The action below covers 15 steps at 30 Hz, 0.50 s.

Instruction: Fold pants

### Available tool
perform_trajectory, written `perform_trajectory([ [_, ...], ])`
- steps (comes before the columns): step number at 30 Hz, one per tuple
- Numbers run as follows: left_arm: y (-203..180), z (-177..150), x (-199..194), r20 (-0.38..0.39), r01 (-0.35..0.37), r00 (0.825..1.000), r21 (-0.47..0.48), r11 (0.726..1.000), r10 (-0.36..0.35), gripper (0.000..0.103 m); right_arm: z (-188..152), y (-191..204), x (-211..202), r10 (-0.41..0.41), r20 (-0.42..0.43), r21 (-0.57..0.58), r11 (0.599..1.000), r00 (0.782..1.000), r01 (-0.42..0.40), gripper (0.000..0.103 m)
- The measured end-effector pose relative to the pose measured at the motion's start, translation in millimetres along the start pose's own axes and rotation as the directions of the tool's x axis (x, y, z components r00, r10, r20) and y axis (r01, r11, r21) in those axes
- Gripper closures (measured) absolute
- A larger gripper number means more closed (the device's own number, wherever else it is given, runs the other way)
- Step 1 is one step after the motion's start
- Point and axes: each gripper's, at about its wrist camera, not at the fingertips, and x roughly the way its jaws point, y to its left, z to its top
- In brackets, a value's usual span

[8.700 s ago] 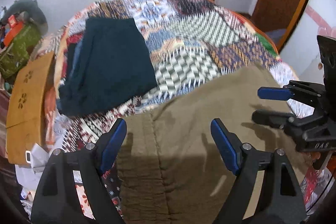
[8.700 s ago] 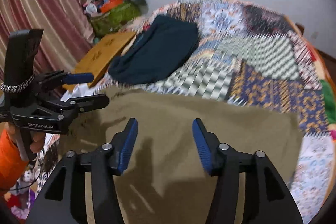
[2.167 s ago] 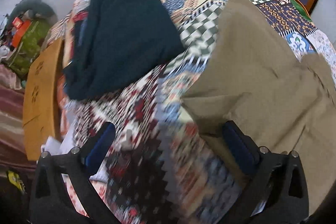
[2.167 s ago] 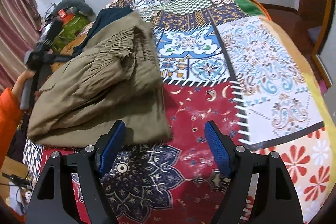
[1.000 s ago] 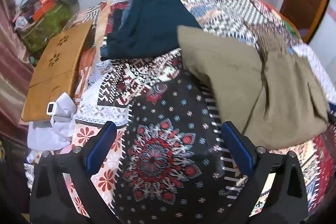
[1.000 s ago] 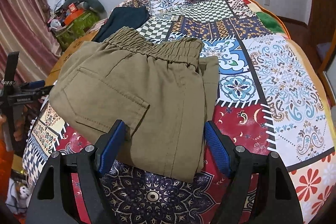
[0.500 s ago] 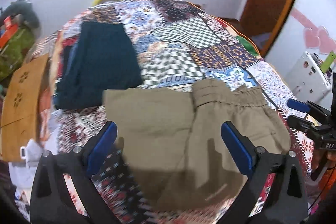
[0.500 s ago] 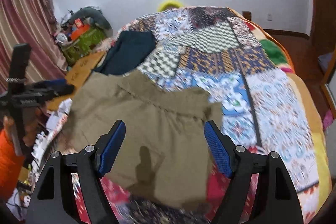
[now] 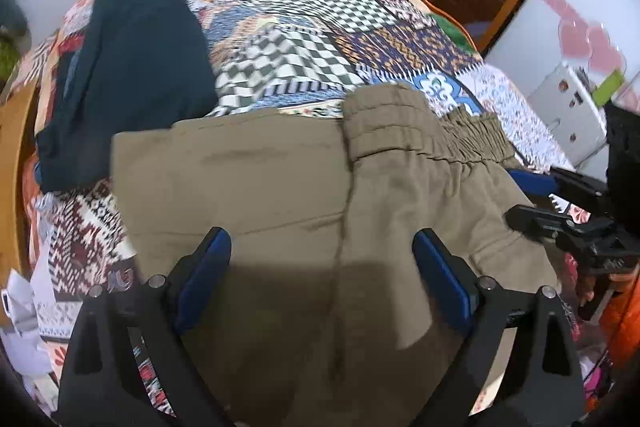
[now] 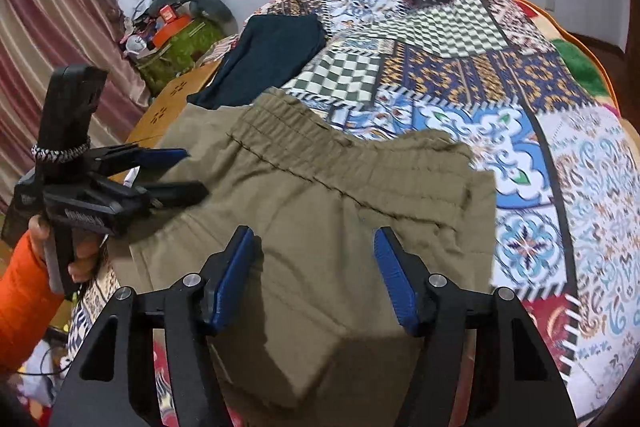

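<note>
The olive pants [image 9: 288, 195] lie folded into a compact block on the patchwork bedspread [image 9: 304, 39], elastic waistband on the far side. They also show in the right wrist view [image 10: 328, 211]. My left gripper [image 9: 320, 279] hovers over the near part of the pants, open and empty. My right gripper [image 10: 316, 275] hovers over the same pants from the other side, open and empty. Each gripper shows in the other's view: the right one [image 9: 540, 199] at the pants' right edge, the left one [image 10: 180, 173] at their left edge.
A folded dark navy garment [image 9: 128, 75] lies on the bedspread beyond the pants' left corner, also in the right wrist view [image 10: 272, 55]. A wooden board [image 10: 172, 107] and cluttered bags [image 10: 180, 27] sit beside the bed. A white appliance [image 9: 568, 111] stands on the right.
Both grippers have come lower and closer over the folded pants. The pants lie as they did half a second ago.
</note>
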Motion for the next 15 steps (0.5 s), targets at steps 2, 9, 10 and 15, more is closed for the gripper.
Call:
perform_trajectory([
  [2, 10, -6, -6, 0.006, 0.011, 1.0, -0.013, 1.0, -0.011, 0.009, -5, -10, -6, -0.005, -0.004, 0.018, 1.0, 1.0, 0.005, 0.048],
  [9, 23, -28, -23, 0.028, 0.029, 0.999, -0.042, 0.999, -0.028, 0.009, -21, -23, -22, -0.011, -0.004, 0.053, 0.999, 1.0, 0.011, 0.054],
  [10, 26, -31, -23, 0.027, 0.037, 0.999, -0.048, 0.998, -0.035, 0.008, -23, -24, -23, -0.016, -0.004, 0.053, 0.998, 1.0, 0.017, 0.054],
  [15, 40, -45, -22, 0.006, 0.063, 0.998, -0.108, 0.992, -0.062, 0.008, -36, -29, -31, -0.048, -0.009, 0.059, 0.997, 0.999, 0.049, 0.053],
])
